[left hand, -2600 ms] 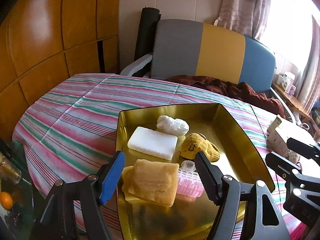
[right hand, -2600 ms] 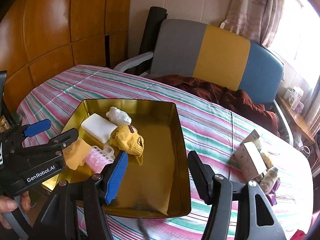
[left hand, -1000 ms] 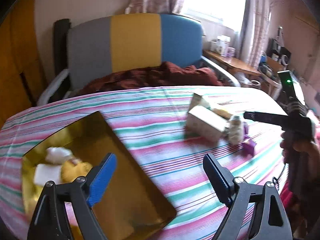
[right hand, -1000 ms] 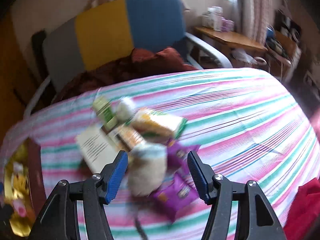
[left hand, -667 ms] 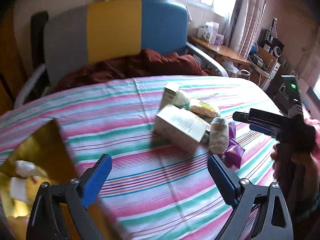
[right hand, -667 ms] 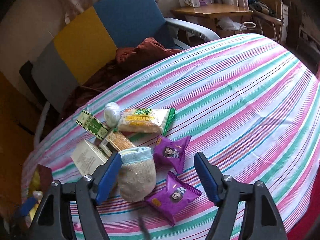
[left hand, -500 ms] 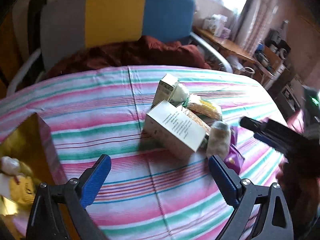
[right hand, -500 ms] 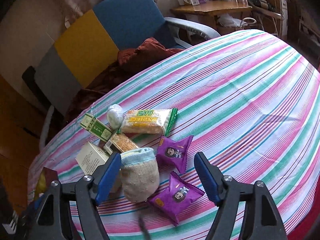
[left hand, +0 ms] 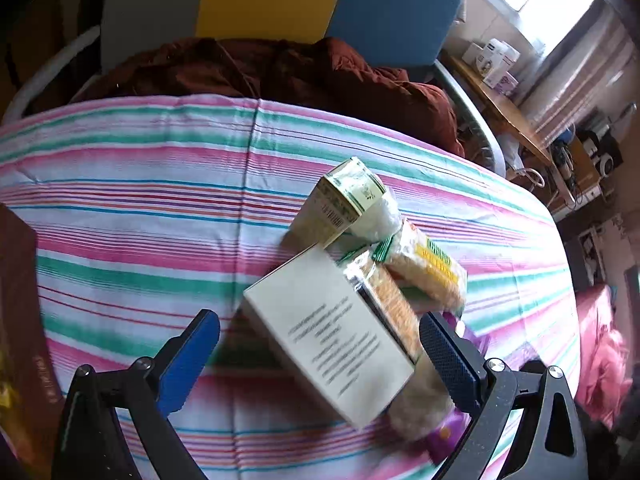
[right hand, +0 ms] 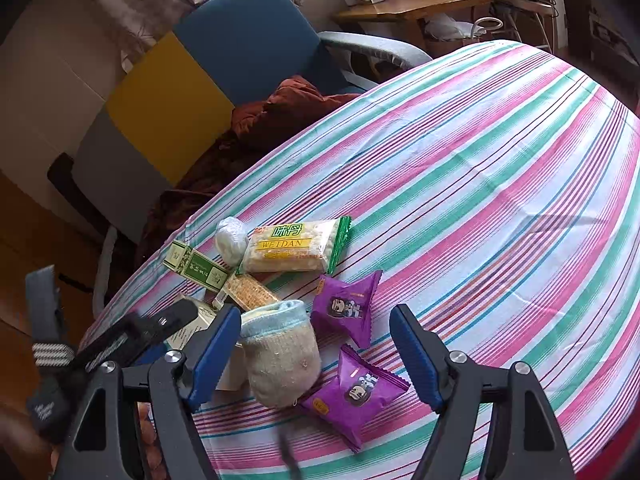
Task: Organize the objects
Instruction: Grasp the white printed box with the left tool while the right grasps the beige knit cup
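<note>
Fingers, left: both blue pads of the left gripper [left hand: 320,354] stood wide apart and had just been opening further; the white carton [left hand: 332,336] lay between them, but neither pad pressed on it.
Fingers, right: the right gripper [right hand: 316,354] also had its pads apart and gripped nothing; the jaws had just been opening, and the rolled beige sock [right hand: 282,360] lay just inside the left pad, whether touching it or only beside it I cannot tell.
Change, left side: earlier this gripper looked into the gold tin [left hand: 18,340] with its sponge and soap; now only a dark wall of the tin showed at the left edge, and the pile of loose things filled the view.
Change, right side: one second ago its picture was blurred over the pile; now it was sharp and nearly the same as half a second ago.
Task's things: the small green box [right hand: 196,266], the white wrapped ball [right hand: 231,240], the WEIDAN snack pack [right hand: 294,246], the cracker pack [right hand: 250,292] and two purple sachets [right hand: 346,304] lay together on the striped tablecloth [right hand: 500,184], well apart from the tin.
Meaning: both tools seemed to have left the tin to fetch the next things, probably the carton and the sock.
Progress: I judged the sorting only partly done, because this whole pile was not yet in the tin.
</note>
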A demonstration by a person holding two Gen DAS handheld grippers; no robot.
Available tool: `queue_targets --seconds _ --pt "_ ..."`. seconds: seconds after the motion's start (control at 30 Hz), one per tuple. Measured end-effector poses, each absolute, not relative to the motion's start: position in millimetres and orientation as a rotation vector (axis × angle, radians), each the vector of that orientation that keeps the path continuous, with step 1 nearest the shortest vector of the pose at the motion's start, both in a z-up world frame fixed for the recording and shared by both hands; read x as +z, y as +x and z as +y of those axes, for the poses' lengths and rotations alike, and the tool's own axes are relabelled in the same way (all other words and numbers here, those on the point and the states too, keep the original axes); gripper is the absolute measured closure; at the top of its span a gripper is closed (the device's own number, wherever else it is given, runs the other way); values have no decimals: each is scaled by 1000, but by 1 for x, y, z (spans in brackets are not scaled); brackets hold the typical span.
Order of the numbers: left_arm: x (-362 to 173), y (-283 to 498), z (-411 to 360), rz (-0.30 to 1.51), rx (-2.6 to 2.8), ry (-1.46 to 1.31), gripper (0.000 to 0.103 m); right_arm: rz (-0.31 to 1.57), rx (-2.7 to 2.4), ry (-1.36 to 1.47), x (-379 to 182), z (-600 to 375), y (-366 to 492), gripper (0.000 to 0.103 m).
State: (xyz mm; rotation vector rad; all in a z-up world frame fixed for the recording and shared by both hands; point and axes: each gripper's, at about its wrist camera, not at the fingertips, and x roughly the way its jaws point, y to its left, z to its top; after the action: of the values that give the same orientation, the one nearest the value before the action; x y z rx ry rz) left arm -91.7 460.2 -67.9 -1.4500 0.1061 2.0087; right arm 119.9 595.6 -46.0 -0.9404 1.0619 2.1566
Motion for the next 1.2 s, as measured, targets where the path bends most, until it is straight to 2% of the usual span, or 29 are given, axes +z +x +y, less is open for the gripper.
queue_targets --seconds 0.13,0.2,0.33,0.6,0.7,0.97,1.07,1.2 --pt "-79 -95 468 123 2010 -1478 5 1060 2153 -945 -48 597 119 25" --pt "-88 -98 468 138 1992 -1517 15 1060 2148 -952 -49 598 118 25" --pt "-99 -102 460 92 1925 -1546 18 1047 2147 -979 -51 597 116 25" --pt "-89 -81 432 145 1880 -1418 38 1022 2194 -1079 -59 589 100 25" --pt "-83 -65 421 209 1870 -1348 44 974 2213 -1150 -63 580 89 28" --pt "-83 -14 390 386 1870 -1181 48 872 2201 -1303 -83 570 62 30" --pt "-90 -10 391 429 1882 -1185 51 852 2225 -1342 -87 565 55 47" --pt "-99 -23 386 380 1881 -1221 52 785 2254 -1364 -86 556 53 49"
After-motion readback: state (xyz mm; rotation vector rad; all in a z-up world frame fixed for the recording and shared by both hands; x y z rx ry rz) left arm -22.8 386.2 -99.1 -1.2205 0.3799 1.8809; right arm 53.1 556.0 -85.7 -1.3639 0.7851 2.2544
